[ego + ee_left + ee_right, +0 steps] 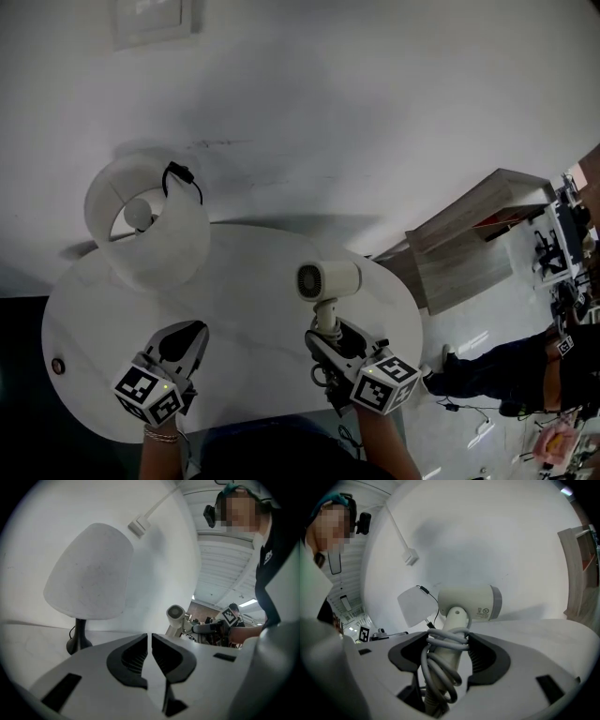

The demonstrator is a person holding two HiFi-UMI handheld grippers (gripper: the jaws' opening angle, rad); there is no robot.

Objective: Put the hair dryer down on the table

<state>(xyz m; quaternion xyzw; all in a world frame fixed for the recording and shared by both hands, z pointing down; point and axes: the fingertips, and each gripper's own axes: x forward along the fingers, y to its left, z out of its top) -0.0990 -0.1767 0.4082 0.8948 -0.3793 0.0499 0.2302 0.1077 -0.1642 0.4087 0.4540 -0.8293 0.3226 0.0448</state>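
The right tool (328,345) was clamped on the dryer (329,279) by its handle, long axis upright over the counter (248,319); the left tool (184,339), jaws together, held nothing.

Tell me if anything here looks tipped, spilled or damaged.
Nothing stands out. The hair dryer is gripped by its handle in the right gripper, its cord coiled round that handle. The lamp stands on its base on the table, and the left gripper is shut and empty. No spills or damage show.
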